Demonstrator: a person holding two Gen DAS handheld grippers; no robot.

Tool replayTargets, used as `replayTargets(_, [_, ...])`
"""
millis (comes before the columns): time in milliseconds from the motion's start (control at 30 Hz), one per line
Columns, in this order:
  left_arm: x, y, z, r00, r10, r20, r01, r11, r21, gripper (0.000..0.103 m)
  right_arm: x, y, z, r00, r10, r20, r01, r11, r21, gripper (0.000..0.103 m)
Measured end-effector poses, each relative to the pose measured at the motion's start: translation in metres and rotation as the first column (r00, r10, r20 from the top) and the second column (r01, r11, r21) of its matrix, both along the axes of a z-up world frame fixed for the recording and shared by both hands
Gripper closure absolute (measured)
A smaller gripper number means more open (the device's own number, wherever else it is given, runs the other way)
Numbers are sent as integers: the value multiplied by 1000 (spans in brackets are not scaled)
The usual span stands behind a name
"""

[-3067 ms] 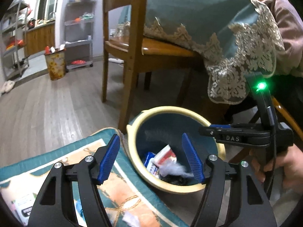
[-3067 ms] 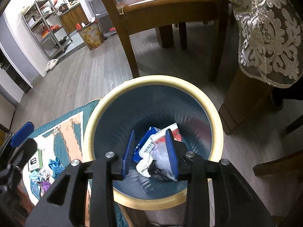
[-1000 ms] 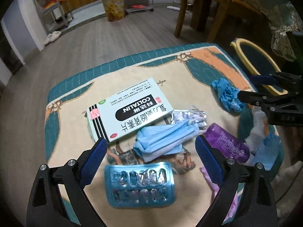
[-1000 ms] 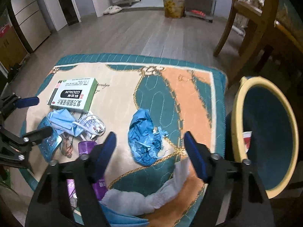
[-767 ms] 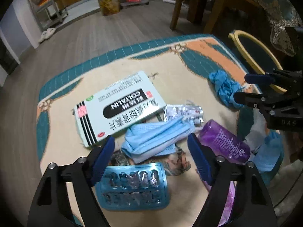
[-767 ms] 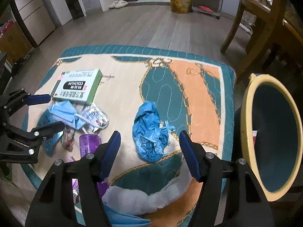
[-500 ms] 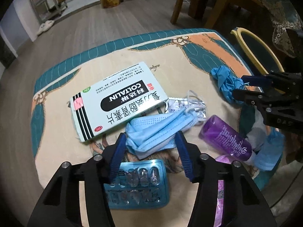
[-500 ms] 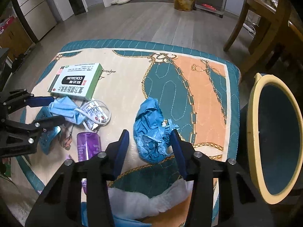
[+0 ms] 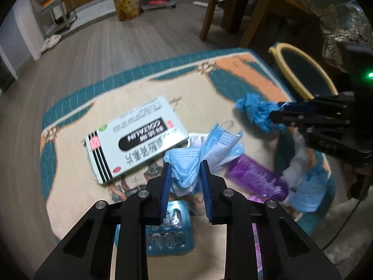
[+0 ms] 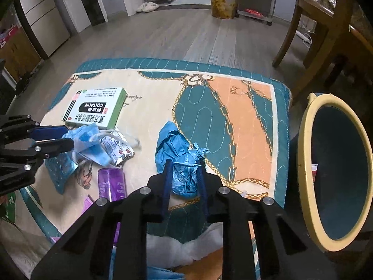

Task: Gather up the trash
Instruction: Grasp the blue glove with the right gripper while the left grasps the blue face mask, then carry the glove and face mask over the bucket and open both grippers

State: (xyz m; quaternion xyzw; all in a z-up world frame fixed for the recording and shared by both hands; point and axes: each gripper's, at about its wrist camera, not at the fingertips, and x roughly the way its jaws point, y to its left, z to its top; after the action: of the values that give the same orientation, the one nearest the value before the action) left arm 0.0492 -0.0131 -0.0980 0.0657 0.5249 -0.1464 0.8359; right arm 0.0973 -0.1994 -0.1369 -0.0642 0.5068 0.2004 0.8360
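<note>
On the patterned rug (image 10: 240, 107) lies scattered trash. My left gripper (image 9: 185, 182) is closing, its blue pads squeezing a bunched light-blue face mask (image 9: 186, 161) that rises between them. In the right wrist view the same left gripper (image 10: 68, 137) comes in from the left edge onto the mask (image 10: 91, 140). My right gripper (image 10: 184, 175) is closing too, its pads pinching a crumpled blue glove (image 10: 177, 149). The yellow-rimmed trash bin (image 10: 303, 163) stands just off the rug's right edge, beside the right gripper.
A white and green medicine box (image 10: 93, 108), foil sachets (image 10: 116, 149), a purple bottle (image 10: 112, 184), a blue blister pack (image 9: 167, 235) and white tissue (image 10: 181, 247) lie on the rug. Wooden chair legs (image 10: 326, 35) and a draped table stand behind the bin.
Both grippers came from over the bin to the rug. Their jaws narrowed from wide apart onto the mask and the glove. The mask is now bunched up between the left pads.
</note>
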Motion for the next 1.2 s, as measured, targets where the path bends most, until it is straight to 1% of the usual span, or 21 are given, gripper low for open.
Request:
replayTargets(133, [-1,-3,19,998,1,62,0,1000,-17,77,3,-8,11,999,-30,18,29,999,32,83])
replayTargets(267, [0,-3,40,992,29,120,-23,999,-48,77,7,-20,25,997,-74,34,71,995,65,83])
replayTargets(367, [3,-5,50,989,38,139,-30,998,-64,77,9,-29,37,994,-99,38,95,991,91,83])
replayTargets(633, [11,-37,88,973,32,228,-9,995,-103,77,11,-64,72,980,-188,57,175,968,180,83])
replayTargets(800, [16,-65,104,956,11,293,24,993,-117,77,9,-100,97,960,-264,89,240,946,217,84])
replayTargets(933, [24,-86,111,949,0,315,48,989,-143,77,5,-134,119,940,-316,126,282,931,233,85])
replayTargets(1033, [30,-108,110,944,-17,330,73,985,-159,77,2,-164,132,917,-364,161,320,915,244,85])
replayTargets(1133, [34,-130,106,943,-44,330,101,982,-160,77,3,-186,130,897,-405,177,361,903,235,85])
replayTargets(1200, [35,-140,103,943,-65,326,122,980,-158,77,6,-198,121,889,-428,163,386,892,237,85])
